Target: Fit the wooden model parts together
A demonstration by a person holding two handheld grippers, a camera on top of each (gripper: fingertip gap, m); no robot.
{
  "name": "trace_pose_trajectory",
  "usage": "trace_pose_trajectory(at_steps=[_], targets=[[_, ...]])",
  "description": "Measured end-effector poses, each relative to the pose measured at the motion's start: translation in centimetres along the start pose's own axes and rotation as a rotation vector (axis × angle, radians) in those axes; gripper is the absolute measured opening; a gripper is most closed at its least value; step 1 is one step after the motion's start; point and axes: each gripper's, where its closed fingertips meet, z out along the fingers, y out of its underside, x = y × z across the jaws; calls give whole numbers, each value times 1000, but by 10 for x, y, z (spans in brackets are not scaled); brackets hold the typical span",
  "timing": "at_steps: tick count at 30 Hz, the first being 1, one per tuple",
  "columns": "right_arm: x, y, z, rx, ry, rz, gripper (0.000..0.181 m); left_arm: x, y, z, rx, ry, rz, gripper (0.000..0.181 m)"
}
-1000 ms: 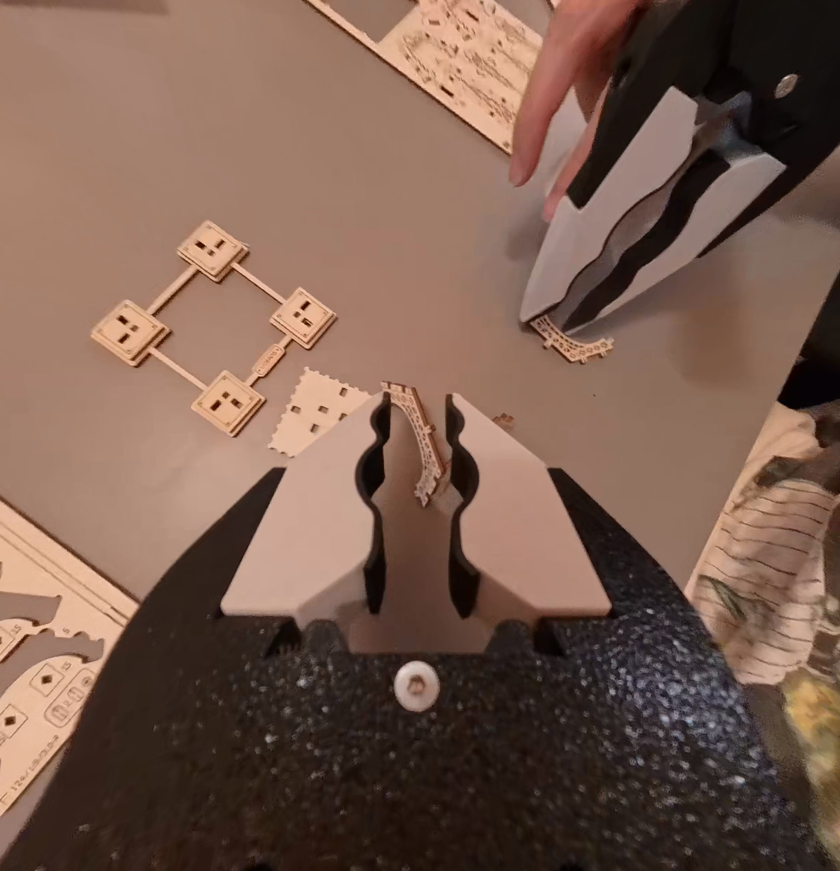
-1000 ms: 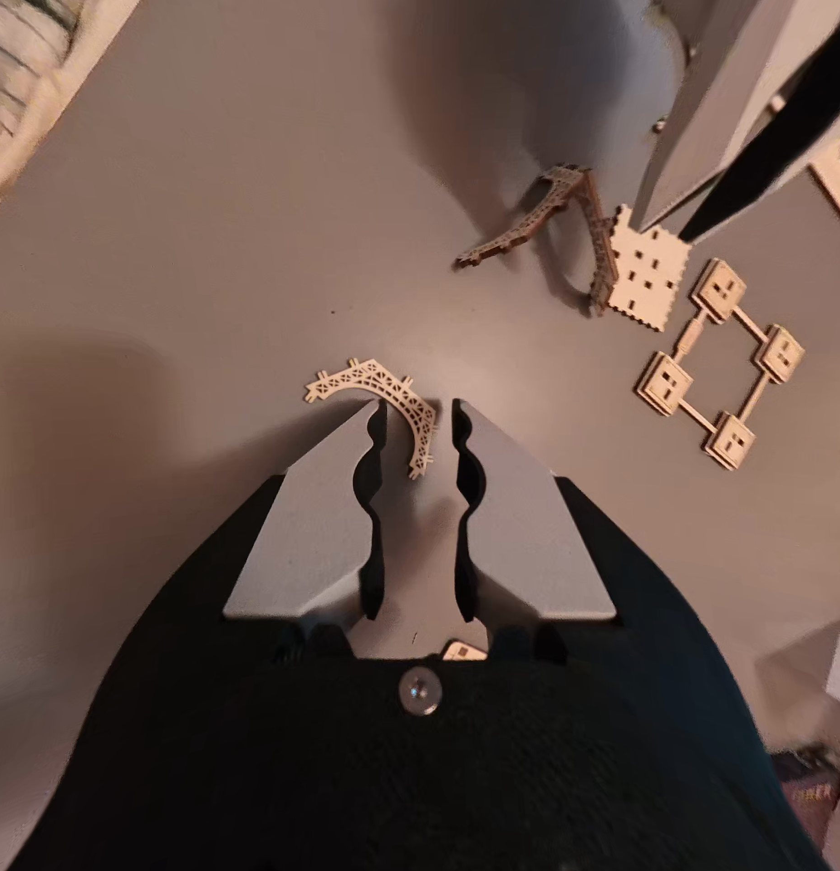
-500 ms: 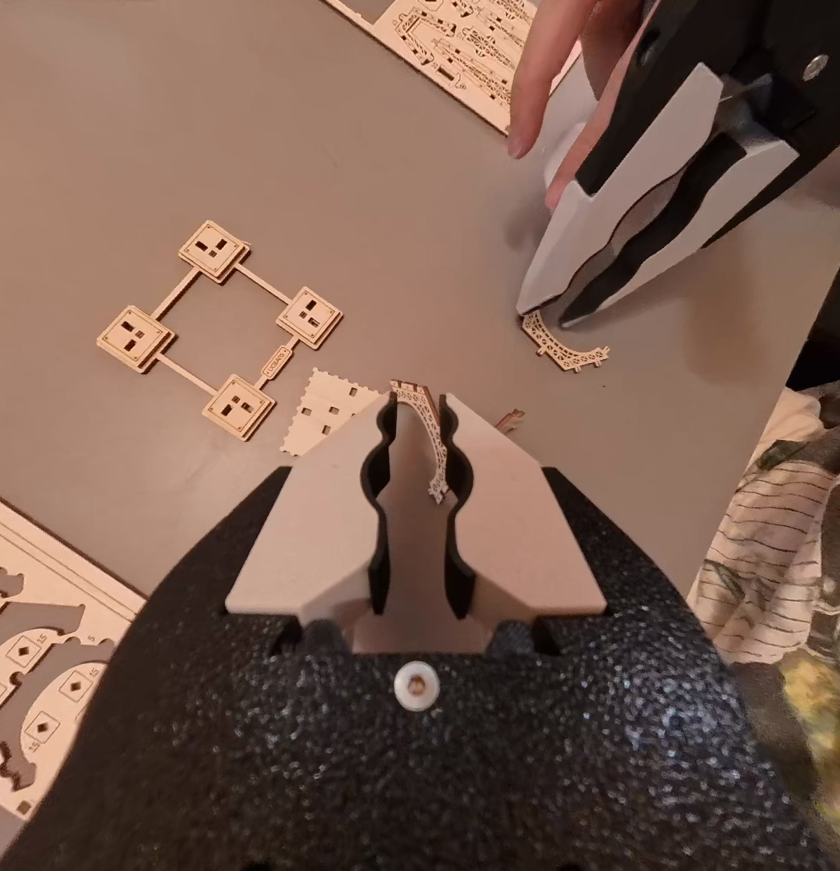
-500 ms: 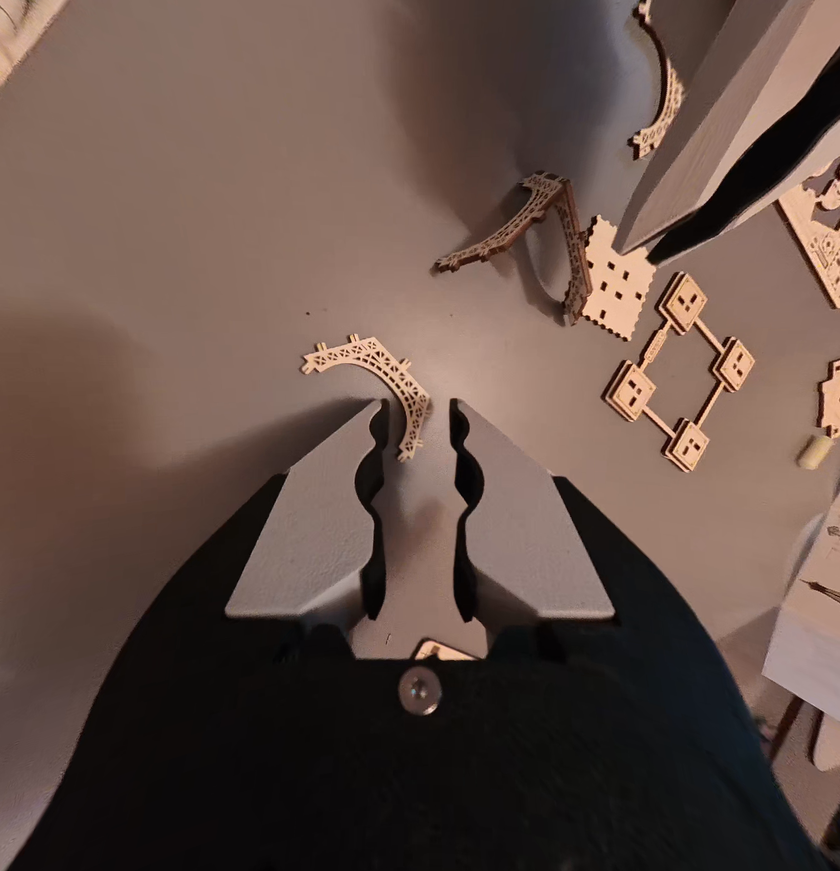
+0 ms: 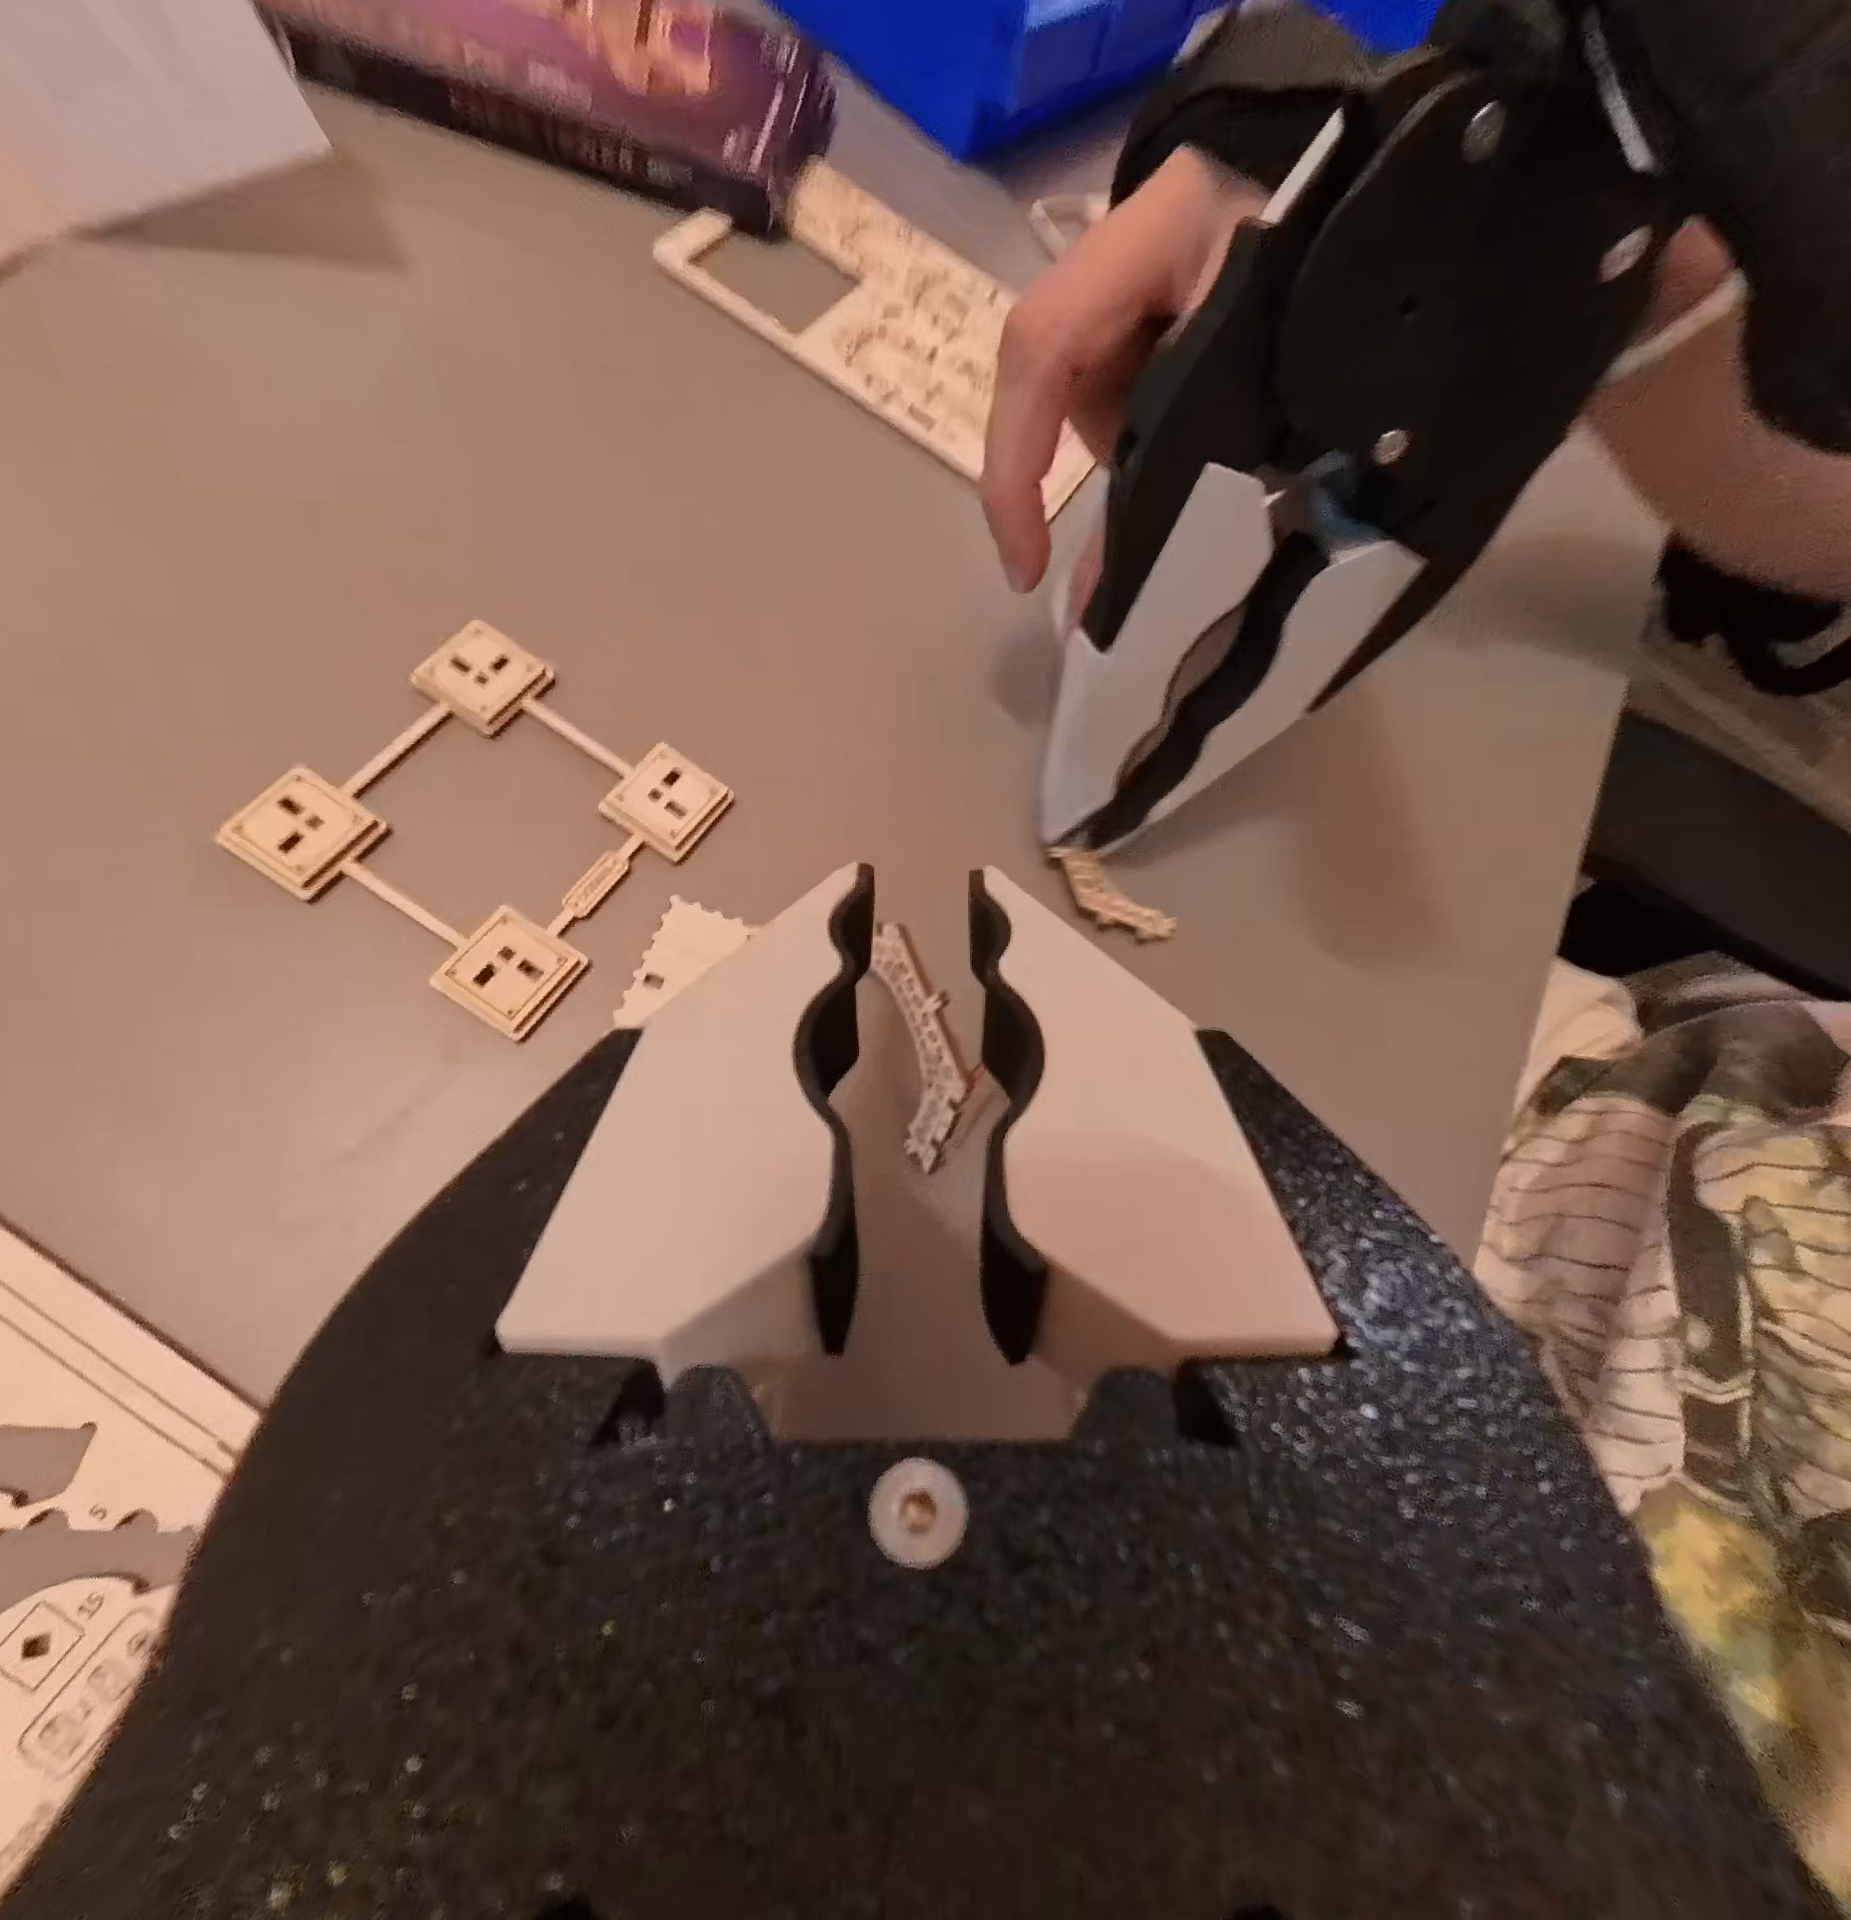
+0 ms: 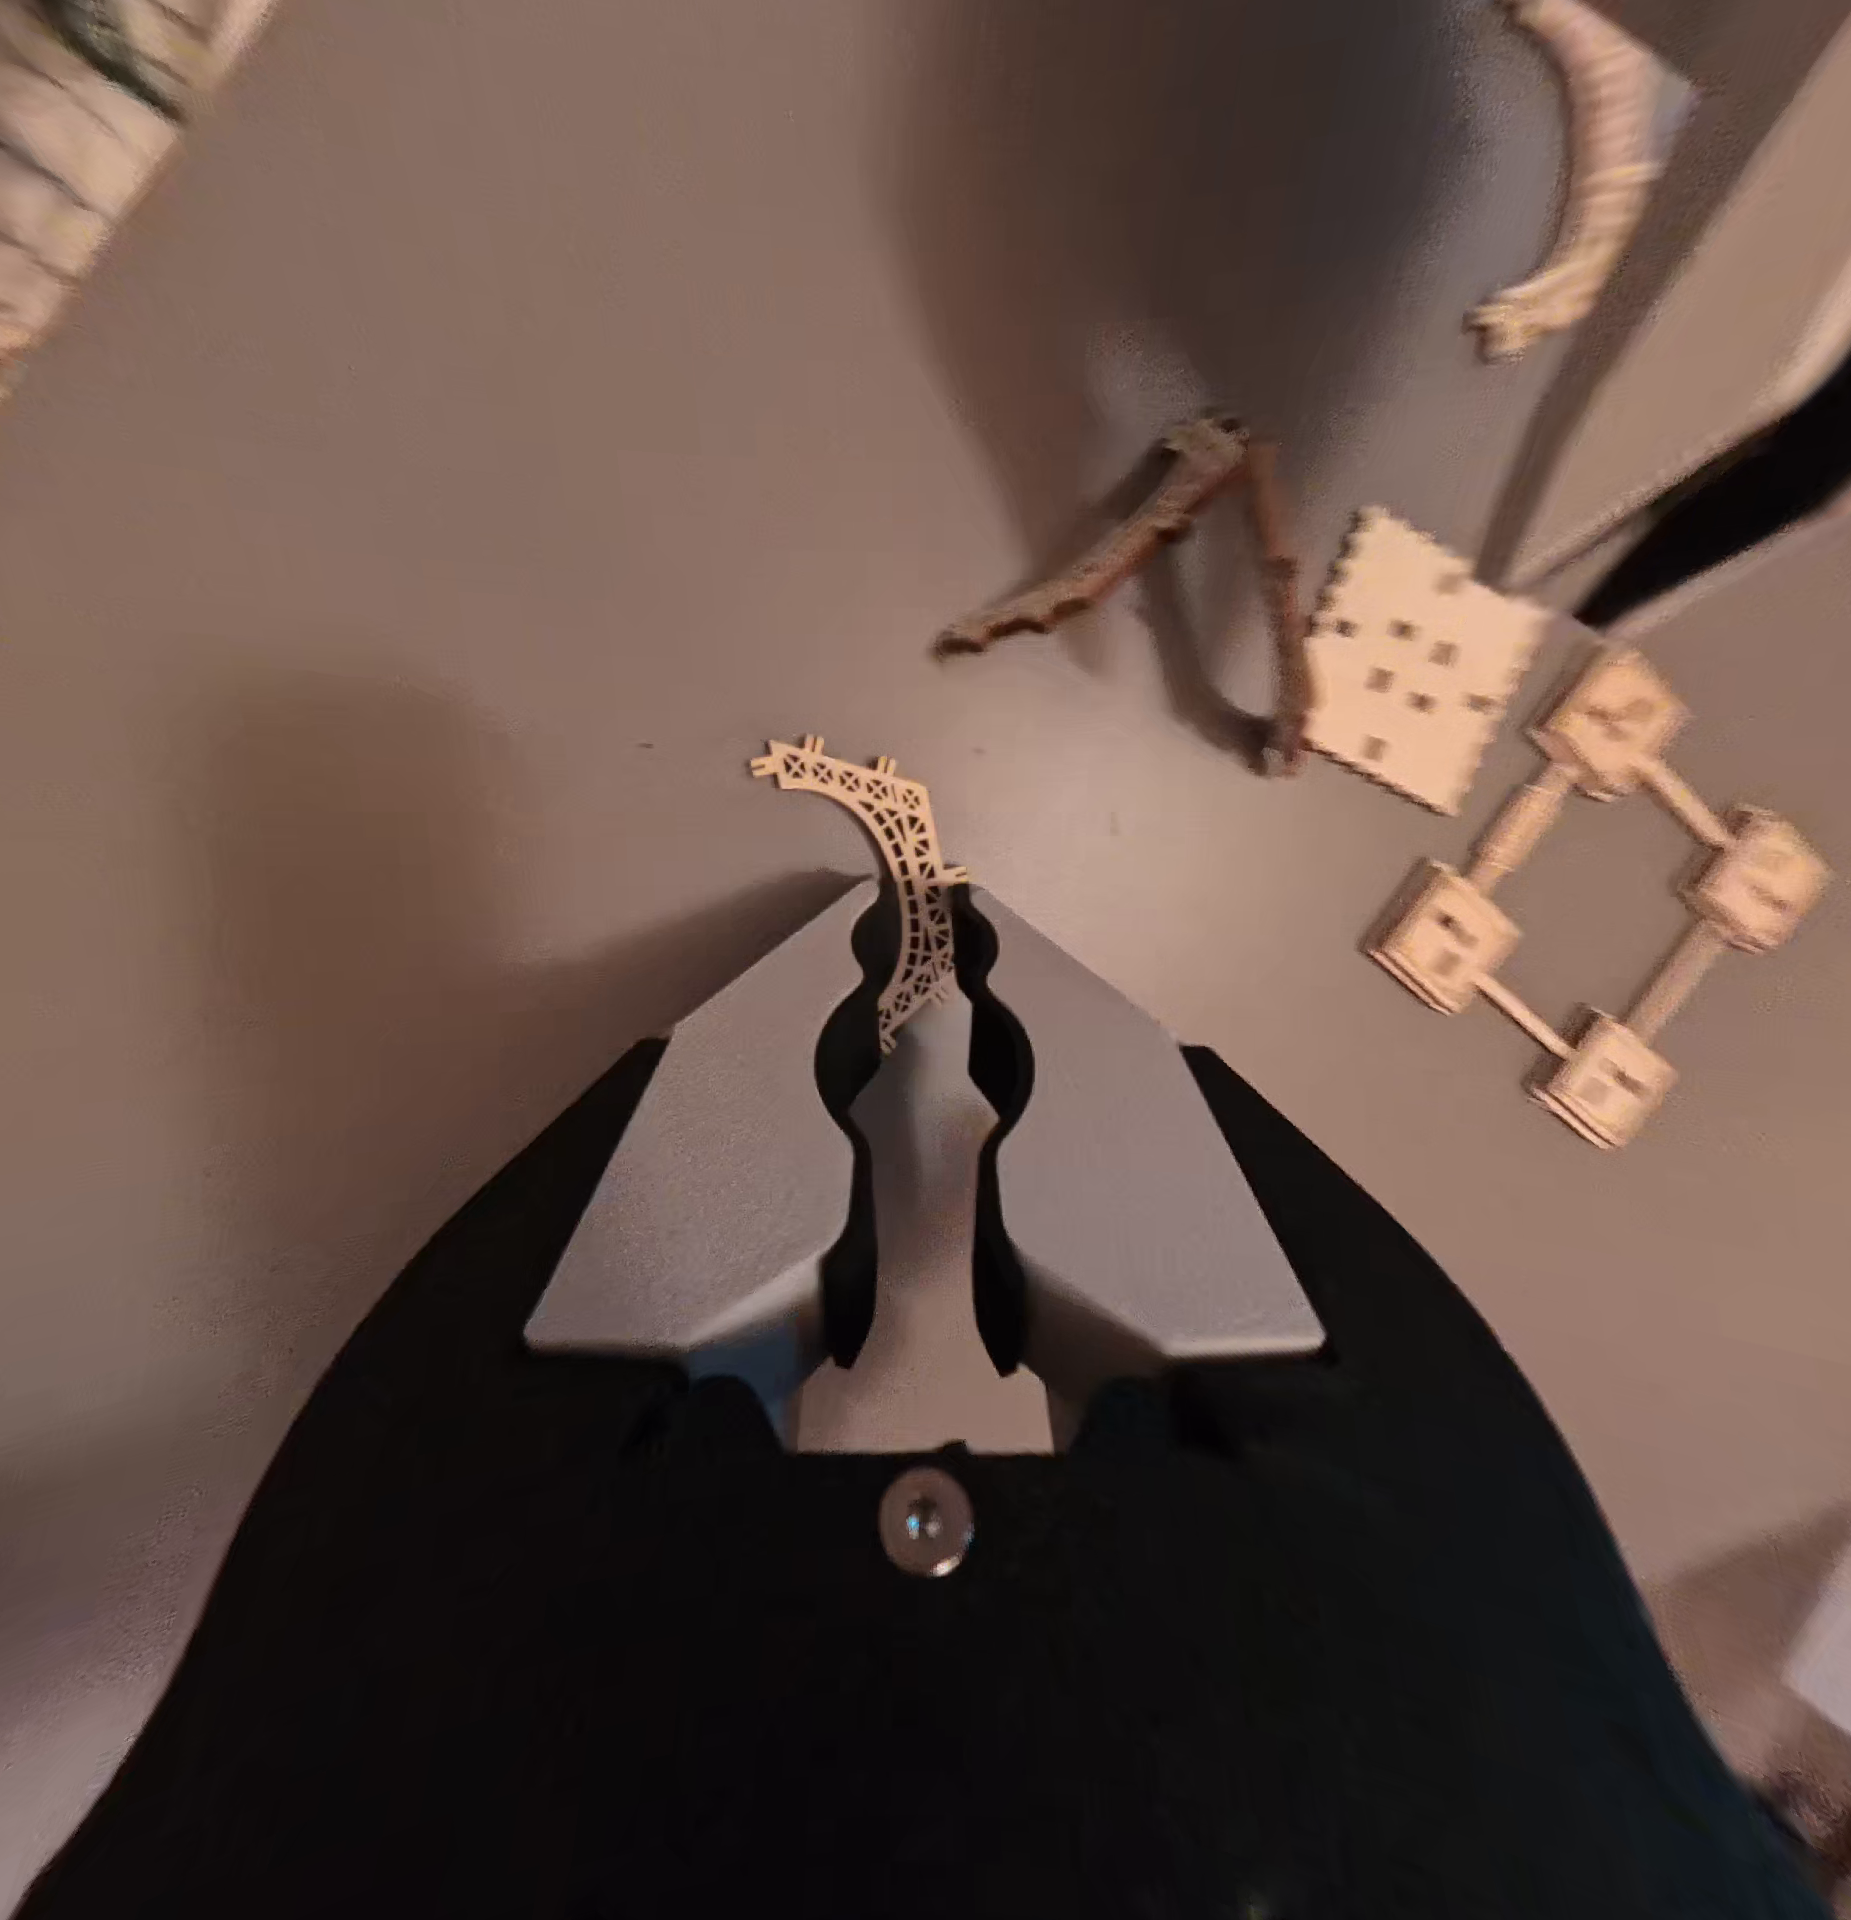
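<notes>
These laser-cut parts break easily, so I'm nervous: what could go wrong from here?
1. The right tool pinches the thin curved lattice piece by one end only, so it may snap or swivel when lifted.
2. The open left tool straddles the standing arch; a nudge could topple it.

purple box (image 5: 630,94), blue bin (image 5: 1014,62), patterned fabric (image 5: 1679,1299)

Each handheld tool has a speckled black plastic body (image 5: 900,1662) tapering toward twelve o'clock, one silver screw (image 5: 917,1524) at centre, and two pale grey wedge fingers (image 5: 692,1174) lined with wavy black pads (image 5: 838,1091). The person wears a black sleeve (image 5: 1783,260).
</notes>
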Motion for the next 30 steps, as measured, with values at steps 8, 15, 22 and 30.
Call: trace_pose_trajectory(at_steps=[8, 15, 22, 30], targets=[[65, -24, -136, -230, 1421, -383, 8, 41, -45, -14, 223, 11, 201, 25], [32, -77, -161, -348, 1759, -659, 8, 80, -74, -20, 314, -235, 644, 8], [22, -86, -159, -216, 1736, -690, 5, 74, -81, -42, 398, -613, 1105, 0], [18, -73, -127, 301, 1145, -261, 48, 68, -60, -32, 269, -605, 1549, 0]])
